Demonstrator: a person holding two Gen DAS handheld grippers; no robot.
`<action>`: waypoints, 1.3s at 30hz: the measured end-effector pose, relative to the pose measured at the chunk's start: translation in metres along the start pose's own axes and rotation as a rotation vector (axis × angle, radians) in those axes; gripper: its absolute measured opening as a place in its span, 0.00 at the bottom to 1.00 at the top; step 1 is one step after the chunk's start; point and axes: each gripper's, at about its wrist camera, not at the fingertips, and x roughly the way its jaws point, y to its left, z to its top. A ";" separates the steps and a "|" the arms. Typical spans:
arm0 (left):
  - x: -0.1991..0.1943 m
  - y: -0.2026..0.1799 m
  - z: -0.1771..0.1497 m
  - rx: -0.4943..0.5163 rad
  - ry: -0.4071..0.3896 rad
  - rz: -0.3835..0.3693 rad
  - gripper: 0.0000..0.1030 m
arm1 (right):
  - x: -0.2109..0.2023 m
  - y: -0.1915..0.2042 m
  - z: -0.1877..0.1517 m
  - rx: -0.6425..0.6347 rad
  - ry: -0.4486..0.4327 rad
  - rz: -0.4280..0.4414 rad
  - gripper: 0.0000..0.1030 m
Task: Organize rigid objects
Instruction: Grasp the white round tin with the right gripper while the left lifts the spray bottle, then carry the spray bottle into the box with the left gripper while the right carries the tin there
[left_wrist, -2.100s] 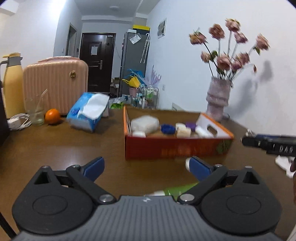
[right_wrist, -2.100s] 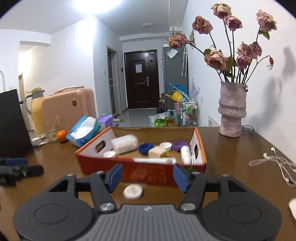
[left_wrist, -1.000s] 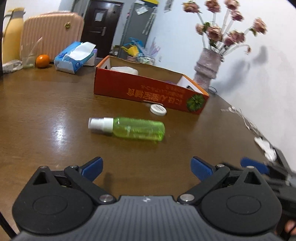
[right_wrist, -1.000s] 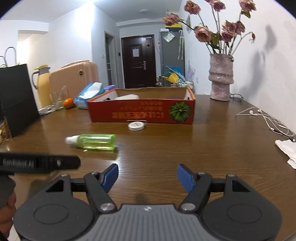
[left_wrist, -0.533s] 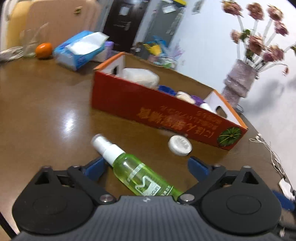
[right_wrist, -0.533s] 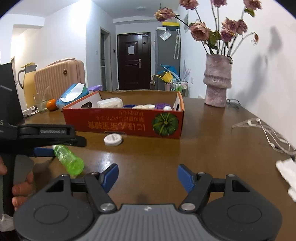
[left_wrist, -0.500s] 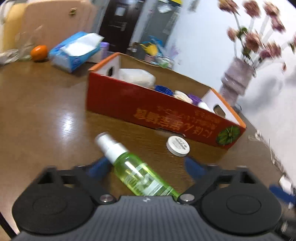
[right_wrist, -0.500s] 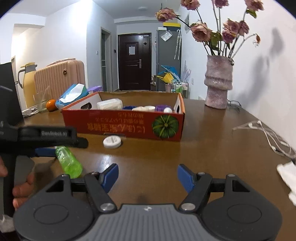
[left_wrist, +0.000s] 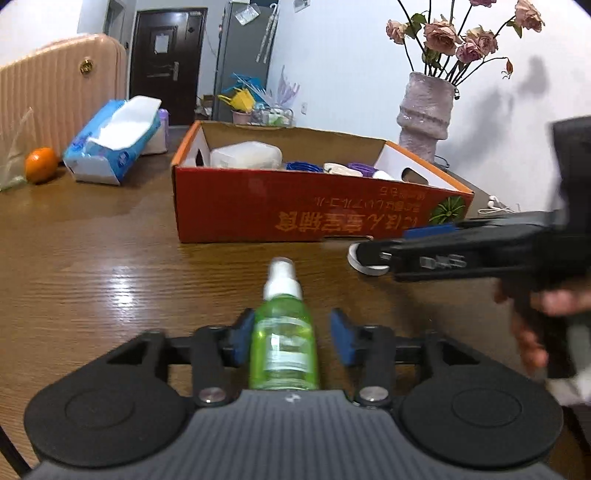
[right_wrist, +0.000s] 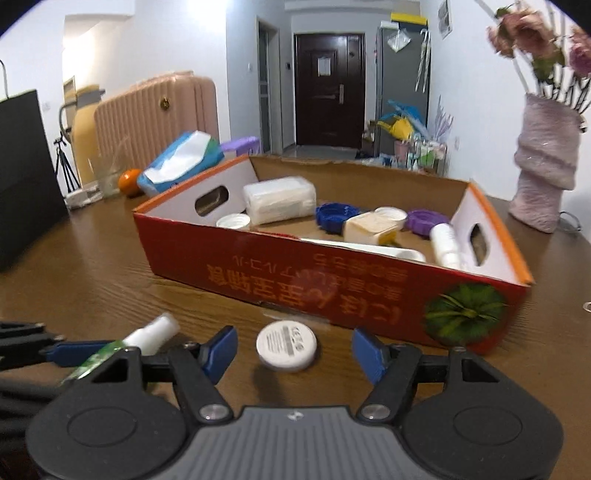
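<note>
My left gripper (left_wrist: 291, 338) has moved in: its open fingers now straddle the green spray bottle (left_wrist: 283, 345) lying on the tabletop (left_wrist: 110, 266), seemingly not yet clamped. My right gripper (right_wrist: 291, 349), open and empty, now frames the white lid (right_wrist: 286, 348) before the red box (right_wrist: 332, 288).

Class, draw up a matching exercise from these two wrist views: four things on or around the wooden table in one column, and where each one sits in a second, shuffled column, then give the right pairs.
Things
1. green spray bottle
2. white round lid
3. blue cap
4. orange

Places
A. inside the red box
B. between the left gripper's open fingers
C. on the table beside the tissue pack
D. on the table ahead of the right gripper, in front of the red box

Pairs: 1-B, 2-D, 3-A, 4-C
</note>
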 end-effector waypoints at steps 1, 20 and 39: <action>0.000 0.001 0.000 0.000 0.004 -0.012 0.53 | 0.004 0.000 0.000 -0.002 0.013 -0.003 0.53; -0.058 -0.018 -0.023 0.044 -0.054 -0.032 0.30 | -0.094 0.010 -0.043 0.082 -0.066 -0.055 0.38; -0.177 -0.061 -0.046 0.069 -0.235 0.052 0.30 | -0.229 0.031 -0.109 0.108 -0.221 -0.033 0.38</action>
